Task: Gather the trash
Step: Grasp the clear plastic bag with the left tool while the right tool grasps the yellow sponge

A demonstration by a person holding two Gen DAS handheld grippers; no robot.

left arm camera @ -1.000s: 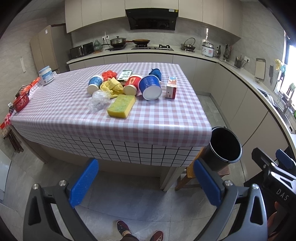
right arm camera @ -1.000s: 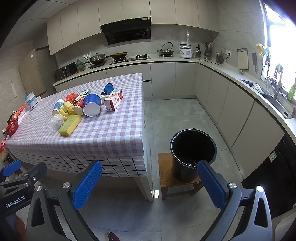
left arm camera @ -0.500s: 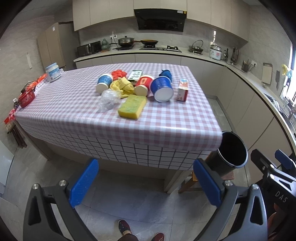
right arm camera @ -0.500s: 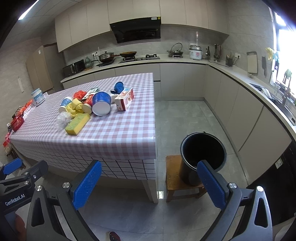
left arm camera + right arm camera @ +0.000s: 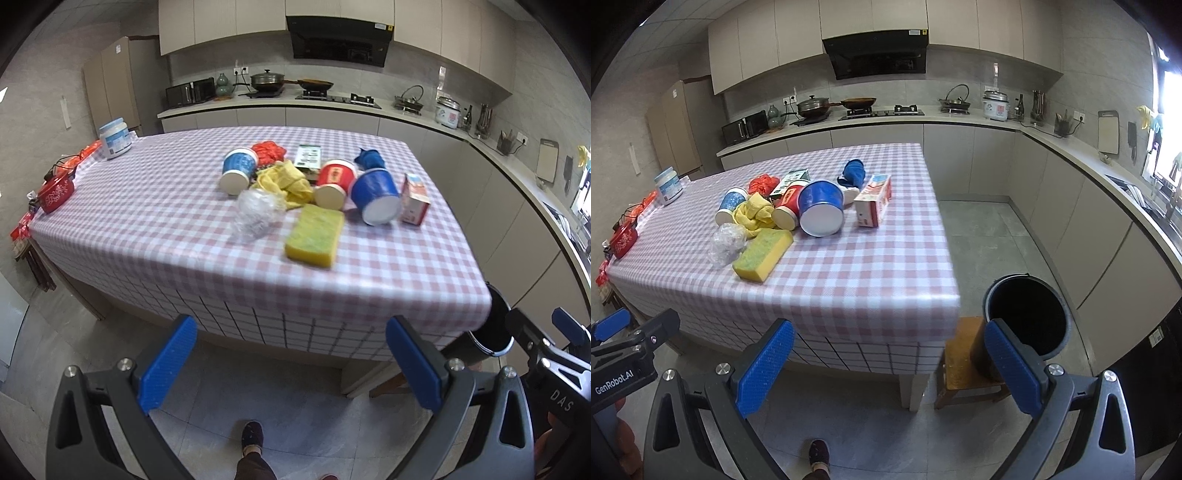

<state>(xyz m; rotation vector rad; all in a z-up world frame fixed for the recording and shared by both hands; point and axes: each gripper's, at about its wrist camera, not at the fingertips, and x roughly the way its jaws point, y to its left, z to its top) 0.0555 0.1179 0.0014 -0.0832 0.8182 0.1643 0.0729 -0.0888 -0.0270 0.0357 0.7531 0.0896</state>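
A pile of trash lies on the checked table (image 5: pixel 184 229): a yellow sponge (image 5: pixel 314 235), a clear plastic wad (image 5: pixel 256 214), a yellow cloth (image 5: pixel 284 181), a blue cup (image 5: pixel 375 195), a red cup (image 5: pixel 334 182), a blue-white cup (image 5: pixel 236 171) and a small carton (image 5: pixel 415 199). The sponge (image 5: pixel 762 253), blue cup (image 5: pixel 820 212) and carton (image 5: pixel 873 205) also show in the right wrist view. A black bucket (image 5: pixel 1027 325) stands on a wooden stool (image 5: pixel 960 369) right of the table. My left gripper (image 5: pixel 291 363) and right gripper (image 5: pixel 886 363) are open, empty, in front of the table edge.
A white jar (image 5: pixel 115 138) and a red pot (image 5: pixel 55 190) sit at the table's left side. Counters with a stove (image 5: pixel 871 110) and rice cooker (image 5: pixel 995 105) run along the back and right walls. The person's foot (image 5: pixel 253 435) is on the floor below.
Both grippers have moved closer to the table and somewhat higher; the trash pile looks larger. Both stay open and empty.
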